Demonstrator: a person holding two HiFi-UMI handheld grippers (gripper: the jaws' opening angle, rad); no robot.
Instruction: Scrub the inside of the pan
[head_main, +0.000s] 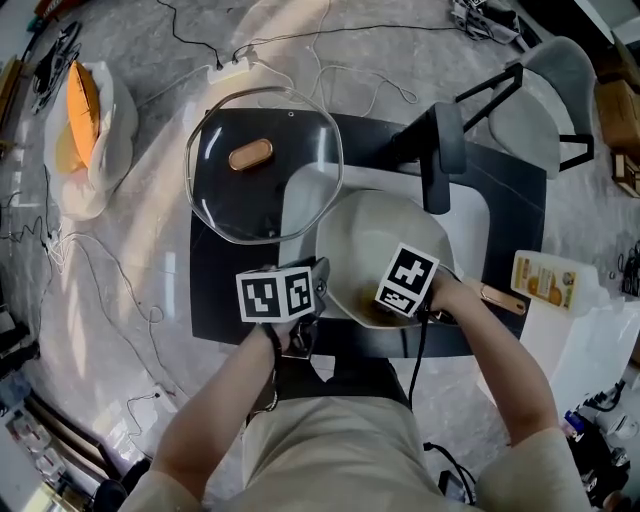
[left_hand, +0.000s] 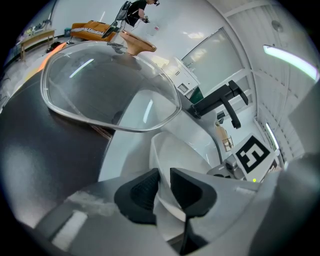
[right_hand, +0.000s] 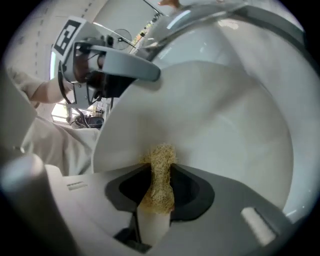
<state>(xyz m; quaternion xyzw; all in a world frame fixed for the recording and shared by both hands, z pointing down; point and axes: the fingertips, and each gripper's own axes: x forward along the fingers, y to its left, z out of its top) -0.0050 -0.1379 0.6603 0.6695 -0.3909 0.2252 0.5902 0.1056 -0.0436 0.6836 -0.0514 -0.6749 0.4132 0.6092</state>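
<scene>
Clamping white pan (head_main: 372, 238) rim between left gripper (left_hand: 164, 176) jaws, lower centre of frame; pinching tan fibrous scrubber (right_hand: 161, 156) in right gripper (right_hand: 160, 172), inside pan.

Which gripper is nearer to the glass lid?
Left. The left gripper clamps the pan at its rim, beside the glass lid; the right gripper holds a scrubber inside the pan, farther off.

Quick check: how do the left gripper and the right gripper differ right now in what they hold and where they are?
The left gripper clamps the pan by its rim, while the right gripper pinches a tan fibrous scrubber. The left gripper sits at the pan's edge, one jaw outside it; the right gripper reaches inside the pan, with the scrubber toward the white wall. Both have their jaws shut on something.
</scene>
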